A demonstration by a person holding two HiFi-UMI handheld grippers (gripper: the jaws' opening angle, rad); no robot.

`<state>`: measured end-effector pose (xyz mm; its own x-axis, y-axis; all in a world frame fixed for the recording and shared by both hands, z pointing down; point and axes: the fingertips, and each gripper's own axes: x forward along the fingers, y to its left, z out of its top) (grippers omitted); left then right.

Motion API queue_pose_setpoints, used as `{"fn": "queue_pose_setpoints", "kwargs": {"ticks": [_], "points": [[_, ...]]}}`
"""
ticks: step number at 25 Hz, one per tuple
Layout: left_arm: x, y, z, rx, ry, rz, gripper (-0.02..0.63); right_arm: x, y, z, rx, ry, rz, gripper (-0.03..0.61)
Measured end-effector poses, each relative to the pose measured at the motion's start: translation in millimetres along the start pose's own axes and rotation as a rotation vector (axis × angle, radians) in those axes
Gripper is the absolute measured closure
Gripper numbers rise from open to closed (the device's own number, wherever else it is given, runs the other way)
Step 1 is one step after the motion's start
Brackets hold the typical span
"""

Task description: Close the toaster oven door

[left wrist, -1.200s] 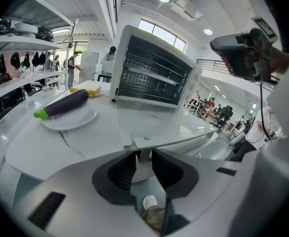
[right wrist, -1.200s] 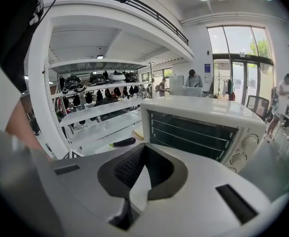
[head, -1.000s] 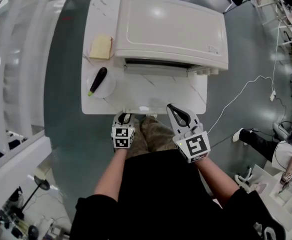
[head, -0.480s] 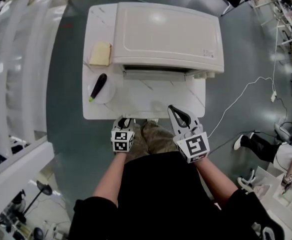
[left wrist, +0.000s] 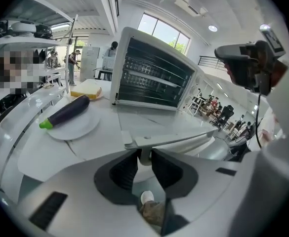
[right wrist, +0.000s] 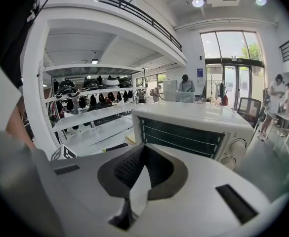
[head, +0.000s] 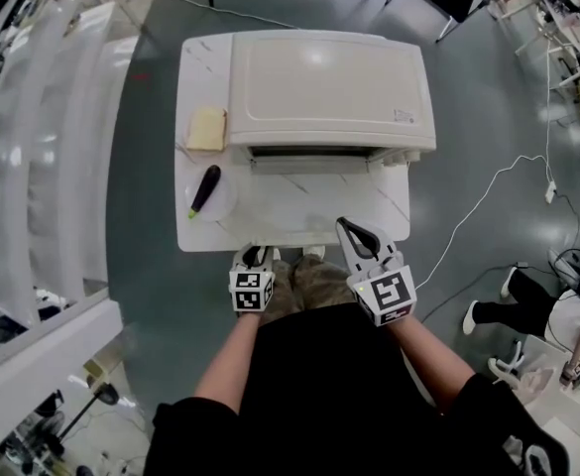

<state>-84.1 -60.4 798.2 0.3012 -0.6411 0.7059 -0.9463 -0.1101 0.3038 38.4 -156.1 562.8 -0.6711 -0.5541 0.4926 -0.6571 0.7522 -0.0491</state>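
The white toaster oven (head: 329, 87) stands at the back of a white marble table (head: 369, 216). In the left gripper view its glass door (left wrist: 154, 125) lies open and flat, reaching toward me, with the racks of the oven (left wrist: 154, 75) showing behind it. My left gripper (head: 254, 259) is at the table's front edge, and its jaws close in on the stem of the door handle (left wrist: 184, 138). My right gripper (head: 354, 228) hovers over the front right of the table, shut and empty, facing the oven (right wrist: 193, 127).
A dark eggplant (head: 205, 188) lies on a white plate left of the oven, with a yellow slice of bread (head: 207, 127) behind it. White shelving (head: 42, 147) runs along the left. A white cable (head: 488, 181) trails over the floor at the right.
The head view has shifted, so the table sits a little lower and further right in it. Both grippers keep their places at the table's front edge. The door stays open.
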Motion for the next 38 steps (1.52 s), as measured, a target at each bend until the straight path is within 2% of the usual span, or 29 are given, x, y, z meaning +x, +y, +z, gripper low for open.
{"fn": "queue_pose_setpoints", "kwargs": {"ticks": [21, 27, 38], "points": [[-36.4, -12.6, 45.4, -0.147, -0.005, 0.004, 0.522, -16.4, -23.7, 27.7, 0.025, -0.047, -0.085, 0.557], [-43.1, -14.6, 56.6, -0.144, -0.015, 0.008, 0.522, -19.3, -32.4, 30.8, 0.028, -0.055, -0.117, 0.557], [-54.8, -20.6, 81.2, -0.167, -0.046, 0.001, 0.522, -27.5, -35.4, 45.2, 0.041, -0.089, -0.117, 0.557]]}}
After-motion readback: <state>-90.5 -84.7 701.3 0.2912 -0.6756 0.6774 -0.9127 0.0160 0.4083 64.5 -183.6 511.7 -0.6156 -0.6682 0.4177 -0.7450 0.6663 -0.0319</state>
